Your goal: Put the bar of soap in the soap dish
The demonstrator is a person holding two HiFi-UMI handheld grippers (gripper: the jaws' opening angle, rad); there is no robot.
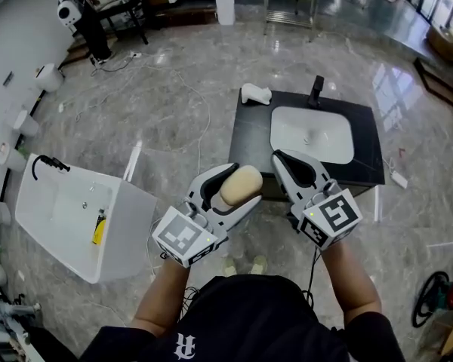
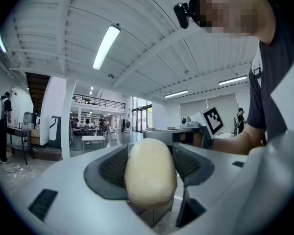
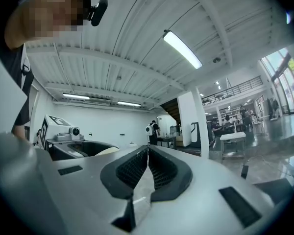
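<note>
Left gripper view: left gripper (image 2: 150,150) has its jaws spread wide and closed on the bar of soap (image 2: 150,174), with a ribbed dark pad against each flank. Soap is pale cream, smooth and matte, an oval with rounded ends and no sharp edges. No print or mark can be seen on it. Its long axis runs along the jaws, and the rounded far end reaches to about the jaw tips.

Right gripper view: right gripper (image 3: 148,150) has its jaws brought together, pads meeting at the tips, with nothing between them.

Head view, all places taken from the black counter (image 1: 249,138):
- Both grippers are held level in front of the counter's near edge, side by side and apart, left one toward its near left corner.
- Soap's long axis runs from lower left to upper right in the picture, free end toward the counter.
- White basin (image 1: 311,133) is sunk in the counter's middle, with a black faucet (image 1: 315,93) at its far edge.
- Small white object (image 1: 255,93) lies at the counter's far left corner; its form cannot be made out.
- White tub (image 1: 124,225) stands on the floor well to the counter's left.
- Person (image 1: 87,21) stands far beyond the counter, to the left.
</note>
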